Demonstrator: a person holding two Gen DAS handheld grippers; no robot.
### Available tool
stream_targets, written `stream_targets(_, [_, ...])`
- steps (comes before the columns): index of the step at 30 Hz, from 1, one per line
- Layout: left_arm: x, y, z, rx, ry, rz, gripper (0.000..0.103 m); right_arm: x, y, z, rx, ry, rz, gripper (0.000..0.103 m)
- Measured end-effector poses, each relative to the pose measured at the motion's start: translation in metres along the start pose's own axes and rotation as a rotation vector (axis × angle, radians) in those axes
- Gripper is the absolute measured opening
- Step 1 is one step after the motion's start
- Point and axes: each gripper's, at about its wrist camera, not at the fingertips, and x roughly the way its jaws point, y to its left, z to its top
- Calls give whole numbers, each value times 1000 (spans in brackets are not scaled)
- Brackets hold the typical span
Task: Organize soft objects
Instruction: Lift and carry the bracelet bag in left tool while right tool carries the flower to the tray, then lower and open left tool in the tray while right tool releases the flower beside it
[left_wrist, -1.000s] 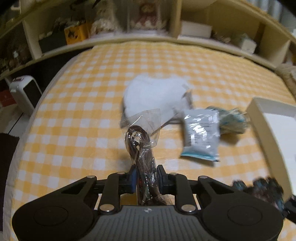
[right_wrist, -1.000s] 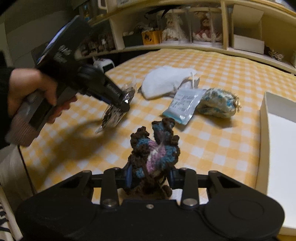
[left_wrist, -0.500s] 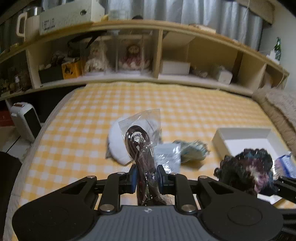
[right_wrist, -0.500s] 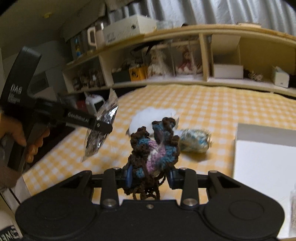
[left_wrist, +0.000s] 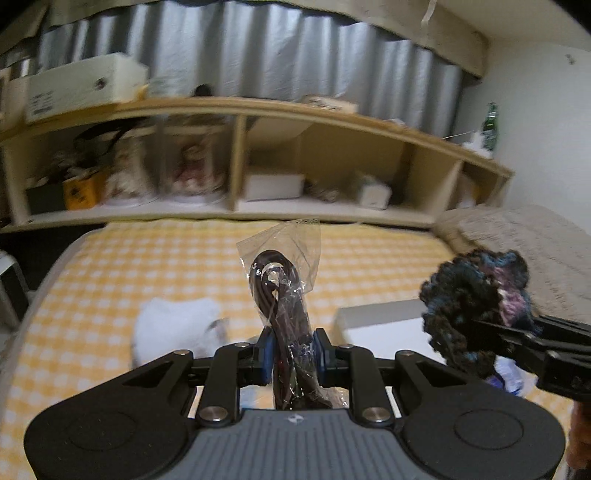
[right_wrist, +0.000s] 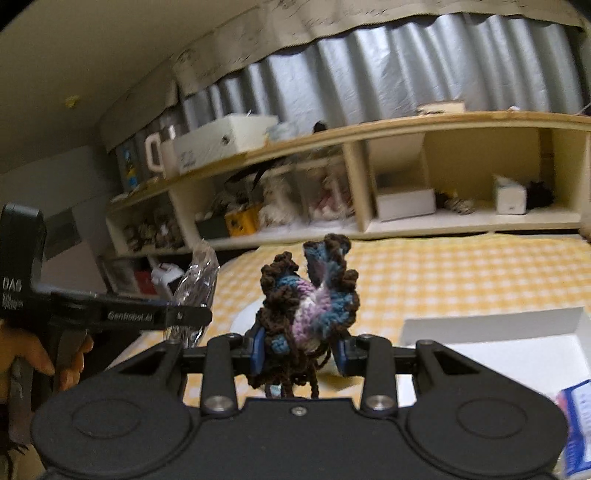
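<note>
While both soft items were off the bed, you held the crocheted piece (right_wrist: 308, 301) pinched between the blue pads of the right gripper (right_wrist: 300, 354), its brown-edged ruffles standing upright above the fingers and loose yarn ends hanging below; gripping it low at the gathered base likely kept the floppy body from folding out of the jaws. The left gripper (left_wrist: 291, 356) was pressed together on the plastic-wrapped dark bundle (left_wrist: 282, 291), clamped at its lower part so the crinkled clear wrap stood up. The two grippers were side by side, near each other but not touching, both raised above the yellow checked bedcover (left_wrist: 147, 258). Just below and ahead lay the white open box (right_wrist: 517, 332), the probable destination, which would explain the lifted, level carry. A white fluffy item (left_wrist: 173, 328) remained on the cover, well left of the box, apparently unsorted. A blue-and-white packet (right_wrist: 576, 417) showed at the right edge; whether it lay inside the box could not be told. Wooden shelves (right_wrist: 406, 177) stood behind.
</note>
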Motion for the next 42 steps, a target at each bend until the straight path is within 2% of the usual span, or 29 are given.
stream_targets(5, [7, -43, 10, 26, -27, -93, 23, -23, -26, 14, 11, -49, -62, 37])
stream_targets(9, [24, -78, 8, 52, -13, -144, 23, -33, -50, 17, 32, -58, -122, 37])
stream_targets(13, [51, -105, -2, 52, 53, -202, 23, -40, -78, 8, 83, -44, -169, 37])
stream_targets(16, [75, -124, -18, 66, 132, -228, 23, -38, -96, -3, 134, -21, -189, 37])
stream_targets(20, [106, -135, -39, 72, 219, -202, 25, -29, -112, -18, 188, 17, -201, 37])
stream_targets(25, [133, -136, -56, 52, 255, -151, 31, -14, -122, -32, 208, 76, -207, 37])
stream_targets(32, [135, -121, -62, 5, 282, -154, 51, 13, -135, -45, 262, 194, -173, 37])
stream_targets(36, [133, -110, -61, -13, 289, -138, 53, 21, -141, -54, 296, 270, -167, 37])
stream_targets(42, [143, -104, -69, -9, 366, -123, 54, 38, -147, -66, 339, 383, -155, 37])
